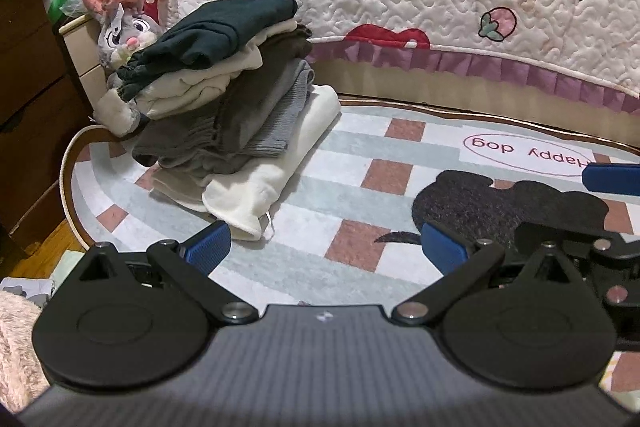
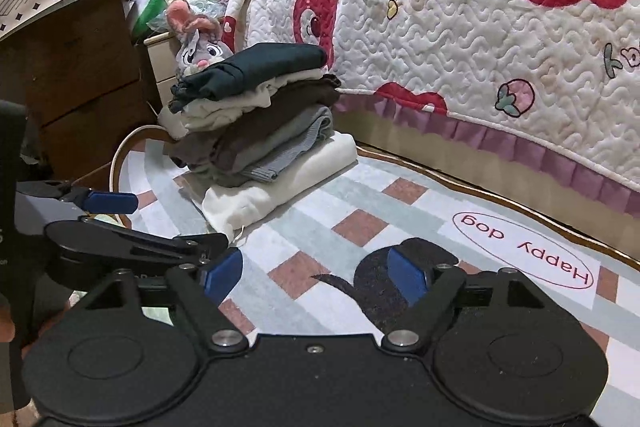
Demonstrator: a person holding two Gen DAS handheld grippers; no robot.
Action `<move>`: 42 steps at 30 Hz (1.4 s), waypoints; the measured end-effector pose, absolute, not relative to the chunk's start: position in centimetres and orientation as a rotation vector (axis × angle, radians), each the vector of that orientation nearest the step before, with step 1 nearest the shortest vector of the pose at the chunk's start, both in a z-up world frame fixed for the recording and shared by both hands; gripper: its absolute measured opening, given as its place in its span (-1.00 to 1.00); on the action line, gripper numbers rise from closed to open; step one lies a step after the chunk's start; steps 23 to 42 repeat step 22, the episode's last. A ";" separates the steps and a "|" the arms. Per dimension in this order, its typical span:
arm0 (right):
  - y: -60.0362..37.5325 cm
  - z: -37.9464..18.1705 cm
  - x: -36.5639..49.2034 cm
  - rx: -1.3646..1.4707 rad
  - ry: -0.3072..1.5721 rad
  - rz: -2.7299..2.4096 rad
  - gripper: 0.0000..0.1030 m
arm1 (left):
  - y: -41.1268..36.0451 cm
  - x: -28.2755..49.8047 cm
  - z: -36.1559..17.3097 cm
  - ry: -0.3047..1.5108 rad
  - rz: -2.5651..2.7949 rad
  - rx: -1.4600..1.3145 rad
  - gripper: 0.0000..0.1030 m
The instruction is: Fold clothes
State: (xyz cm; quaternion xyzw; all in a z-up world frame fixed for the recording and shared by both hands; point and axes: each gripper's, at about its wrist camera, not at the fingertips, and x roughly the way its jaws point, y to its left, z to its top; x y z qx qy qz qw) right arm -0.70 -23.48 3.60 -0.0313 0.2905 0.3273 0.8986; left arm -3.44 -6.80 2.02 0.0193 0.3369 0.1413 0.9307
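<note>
Both your grippers, left gripper (image 1: pixel 326 247) and right gripper (image 2: pixel 316 277), are spread wide with nothing between them. Folded stack (image 1: pixel 224 99) sits at the rug's (image 1: pixel 360 187) far-left end by the bed (image 1: pixel 440 7). Pile looks done; any garments left are out of view.

Even, fairly bright indoor light, soft shadows, strong fisheye bending at edges, dark vignetted corners, slightly soft detail

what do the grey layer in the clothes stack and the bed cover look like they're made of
Grey layer: looks like a ribbed knit, matte, with fine parallel ridges along its folded edge. Bed cover: seems a quilted cotton-like fabric, white with wavy stitching that puffs the surface, and a pleated purple frill at the hem.
</note>
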 end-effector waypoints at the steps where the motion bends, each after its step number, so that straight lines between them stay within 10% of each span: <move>1: -23.5 3.6 -0.7 -0.066 0.601 0.677 0.62 | -6.8 -3.4 2.0 0.692 0.286 0.039 1.00; 42: -22.6 3.4 -0.3 -0.060 0.636 0.635 0.62 | -6.3 -2.7 1.7 0.735 0.258 0.075 1.00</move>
